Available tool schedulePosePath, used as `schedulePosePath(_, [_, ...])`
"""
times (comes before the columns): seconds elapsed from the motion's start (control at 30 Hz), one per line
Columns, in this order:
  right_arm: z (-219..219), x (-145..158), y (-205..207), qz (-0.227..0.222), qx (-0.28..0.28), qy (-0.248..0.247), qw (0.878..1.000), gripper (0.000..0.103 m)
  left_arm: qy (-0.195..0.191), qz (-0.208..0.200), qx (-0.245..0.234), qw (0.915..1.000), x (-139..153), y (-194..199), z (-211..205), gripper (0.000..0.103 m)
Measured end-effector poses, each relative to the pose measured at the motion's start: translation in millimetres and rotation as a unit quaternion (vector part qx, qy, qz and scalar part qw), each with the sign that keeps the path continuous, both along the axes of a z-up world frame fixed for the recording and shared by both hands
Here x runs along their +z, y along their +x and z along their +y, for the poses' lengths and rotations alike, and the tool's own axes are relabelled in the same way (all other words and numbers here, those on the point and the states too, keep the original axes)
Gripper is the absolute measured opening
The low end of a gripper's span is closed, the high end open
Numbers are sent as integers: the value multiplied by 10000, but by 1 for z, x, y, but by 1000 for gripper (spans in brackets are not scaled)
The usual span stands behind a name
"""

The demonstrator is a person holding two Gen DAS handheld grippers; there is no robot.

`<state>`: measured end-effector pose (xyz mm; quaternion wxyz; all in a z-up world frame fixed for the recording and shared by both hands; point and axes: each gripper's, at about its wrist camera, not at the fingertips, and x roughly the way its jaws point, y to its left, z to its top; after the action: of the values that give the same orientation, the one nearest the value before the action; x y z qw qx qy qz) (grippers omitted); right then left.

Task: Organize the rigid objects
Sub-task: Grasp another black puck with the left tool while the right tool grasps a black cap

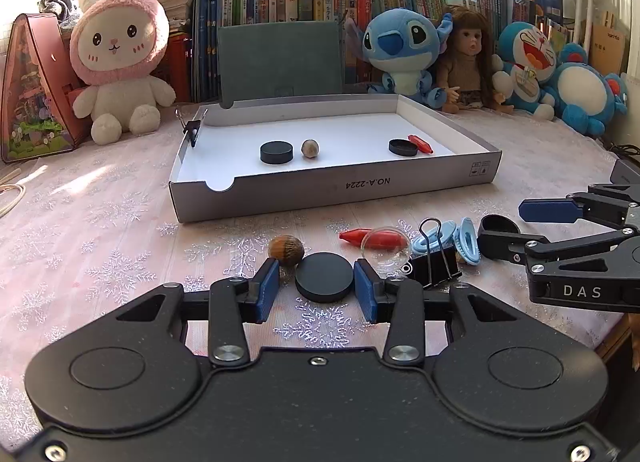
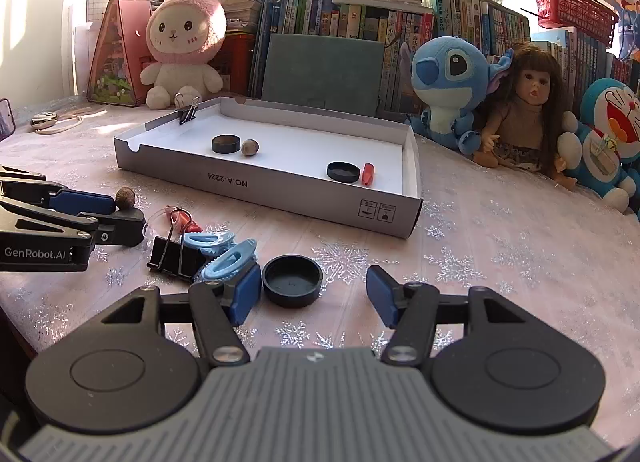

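The gray cardboard tray (image 1: 332,188) lies beyond both my tongs, and its near wall carries the printed code "NO.A-2224", upside down from where I stand, with two small packing symbols at its right end. "DAS" is lettered on the side of my right tongs (image 2: 312,288) as seen from the left camera; "GenRobot.AI" is lettered on the side of my left tongs (image 1: 316,282) as seen from the right camera. The book spines on the shelf behind are too small to read.

The tray holds, toward my left, a black disc (image 1: 276,152) with a pale nut (image 1: 310,148) just beside it, and toward my right a black cap (image 1: 403,147) touching a red piece (image 1: 421,143). A black binder clip (image 1: 192,130) grips the tray's far left rim.

My left tongs stand partly open around a flat black disc (image 1: 325,277) on the tablecloth; the right pad looks to be at its edge, the left pad stands clear, so nothing is held. A brown nut (image 1: 286,249) lies just past the left finger.

My right tongs are wide open around an upturned black cap (image 2: 293,280); the cap sits close to the left pad and well apart from the right one, not gripped.

Between the two tongs lie a red piece (image 1: 356,236) partly behind a clear dome (image 1: 386,248), a black binder clip (image 1: 434,262) and two light blue clips (image 1: 468,240).
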<state>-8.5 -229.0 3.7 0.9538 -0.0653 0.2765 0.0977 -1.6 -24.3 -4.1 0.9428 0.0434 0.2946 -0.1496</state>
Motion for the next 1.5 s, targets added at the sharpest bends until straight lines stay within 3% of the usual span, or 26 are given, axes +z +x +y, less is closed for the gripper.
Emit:
schedulePosePath(0.13, [-1,-1,1,-16,-65,47,10000,72,-49,41,14,10000,1,-1,0,39])
schedulePosePath(0.4, [-5,-2,3,-66,-281,-6,9996,74,-213,184,-53,9996,6,-9,7,27])
schedulePosePath(0.8, [-2,-3,4,71,-249,192,9995,73,-138,100,-146,9997,4,-9,0,27])
schedulePosePath(1.07, [-11,3,7,60,-332,202,9992,56,-290,139,-61,9995,4,5,1,27])
schedulePosePath(1.33, [-7,-2,6,110,-275,179,9994,50,-202,65,-50,9998,2,9,-4,30])
schedulePosePath(1.5, [-8,1,6,89,-253,189,9995,48,-230,46,-6,9997,1,12,-4,40])
